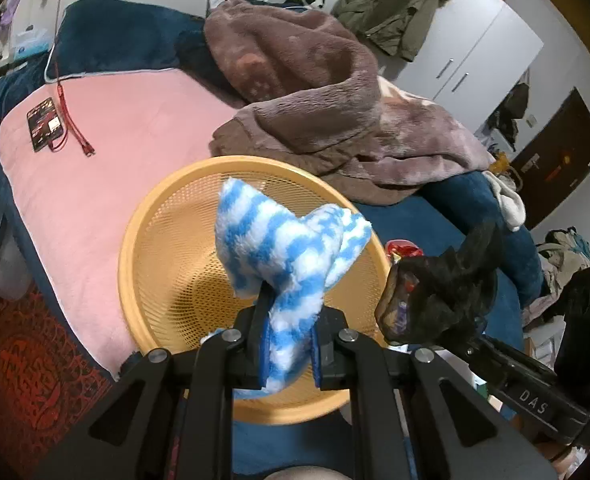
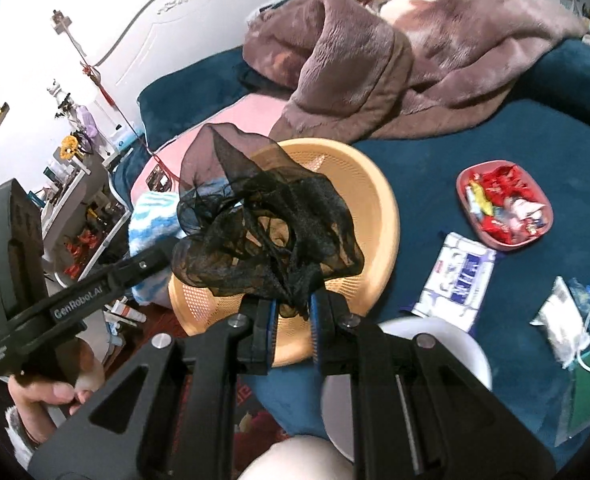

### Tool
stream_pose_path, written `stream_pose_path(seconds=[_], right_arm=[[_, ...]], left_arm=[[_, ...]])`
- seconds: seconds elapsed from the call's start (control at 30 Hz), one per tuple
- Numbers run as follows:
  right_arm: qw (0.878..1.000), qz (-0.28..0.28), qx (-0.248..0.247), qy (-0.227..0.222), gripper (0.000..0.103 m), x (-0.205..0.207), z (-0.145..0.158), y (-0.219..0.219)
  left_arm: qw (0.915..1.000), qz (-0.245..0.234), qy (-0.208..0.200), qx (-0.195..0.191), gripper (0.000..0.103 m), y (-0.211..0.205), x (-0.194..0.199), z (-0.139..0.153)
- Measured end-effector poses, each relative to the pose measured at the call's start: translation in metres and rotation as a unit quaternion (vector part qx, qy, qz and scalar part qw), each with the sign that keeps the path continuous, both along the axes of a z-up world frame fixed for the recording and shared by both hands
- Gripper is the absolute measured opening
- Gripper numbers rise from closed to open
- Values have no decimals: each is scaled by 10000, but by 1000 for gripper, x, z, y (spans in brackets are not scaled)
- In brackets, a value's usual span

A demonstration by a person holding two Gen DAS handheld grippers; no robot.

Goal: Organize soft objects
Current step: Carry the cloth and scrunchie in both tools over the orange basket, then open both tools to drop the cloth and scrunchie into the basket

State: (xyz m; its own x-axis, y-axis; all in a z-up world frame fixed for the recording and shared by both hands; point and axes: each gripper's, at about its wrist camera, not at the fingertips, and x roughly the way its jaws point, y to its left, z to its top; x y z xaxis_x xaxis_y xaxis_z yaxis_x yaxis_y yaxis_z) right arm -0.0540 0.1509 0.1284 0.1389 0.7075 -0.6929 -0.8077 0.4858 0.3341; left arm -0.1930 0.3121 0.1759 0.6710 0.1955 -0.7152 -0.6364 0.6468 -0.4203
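My left gripper (image 1: 289, 354) is shut on a blue-and-white striped fluffy cloth (image 1: 291, 248) and holds it above an orange mesh basket (image 1: 151, 248) on the bed. My right gripper (image 2: 291, 320) is shut on a black sheer mesh fabric (image 2: 271, 232), held over the same basket (image 2: 375, 208). The black fabric also shows at the right of the left wrist view (image 1: 443, 292), and the striped cloth at the left of the right wrist view (image 2: 155, 216).
A brown plush blanket (image 1: 315, 92) is heaped behind the basket on a pink sheet (image 1: 107, 148). A phone (image 1: 45, 122) lies on the sheet. A red dish of sweets (image 2: 503, 204), tissue pack (image 2: 455, 280), white bowl (image 2: 455, 344) and packets lie on the blue cover.
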Motion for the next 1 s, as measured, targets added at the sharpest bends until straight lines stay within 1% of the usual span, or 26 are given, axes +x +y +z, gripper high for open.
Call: stream_pose_path(seconds=[0.07, 0.23, 0.27, 0.3, 0.33, 0.37, 0.4, 0.43, 0.47, 0.5, 0.53, 0.57, 0.6, 0.67, 0.73, 0.77, 0.8, 0.9, 1.0], right_arm=[[9999, 7, -28, 104, 17, 2, -2, 10], [9991, 64, -81, 415, 17, 7, -7, 30], [9981, 123, -125, 583, 19, 10, -10, 35], [9972, 133, -196, 713, 24, 14, -13, 39], [9959, 111, -266, 854, 28, 16, -16, 41], [9945, 91, -283, 1002, 40, 19, -18, 41], [9937, 54, -247, 1091, 50, 20, -19, 38], [9938, 12, -225, 1088, 55, 20, -18, 34], [9944, -25, -204, 1038, 63, 20, -17, 31], [9950, -34, -182, 985, 70, 19, -16, 28], [9955, -45, -175, 929, 74, 18, -15, 26], [9961, -64, -179, 865, 77, 16, -13, 24], [9967, -71, -186, 789, 79, 16, -12, 23], [9981, -67, -220, 574, 81, 13, -9, 21], [9990, -45, -276, 338, 90, 9, -5, 20], [9993, -42, -308, 187, 100, 7, -4, 18], [9995, -21, -298, 115, 103, 5, -2, 16], [9994, 14, -334, -62, 103, 1, 0, 12], [9995, 17, -313, -67, 103, 1, 2, 6]], left_arm=[[10000, 53, 53, -46, 14, 7, 1, -4], [9995, 235, 146, -150, 14, 22, -1, -14], [9994, 259, 163, -156, 15, 24, -2, -15], [9993, 286, 190, -163, 17, 26, -2, -16], [9990, 339, 233, -157, 25, 28, -3, -18], [9987, 391, 296, -155, 39, 29, -3, -19], [9984, 416, 354, -167, 48, 30, -4, -20], [9981, 435, 398, -177, 64, 31, -5, -20], [9978, 481, 421, -169, 81, 30, -8, -20], [9977, 520, 407, -143, 87, 31, -9, -19], [9974, 586, 407, -80, 93, 30, -12, -17], [9972, 626, 419, -34, 95, 29, -14, -16], [9971, 655, 397, 9, 96, 29, -16, -14], [9967, 704, 384, 82, 102, 28, -19, -10], [9959, 740, 488, 198, 102, 25, -20, -7], [9951, 767, 559, 261, 102, 24, -20, -5], [9943, 800, 638, 316, 102, 22, -20, -4], [9928, 835, 774, 361, 102, 19, -20, -2], [9914, 854, 887, 435, 102, 15, -19, -1]])
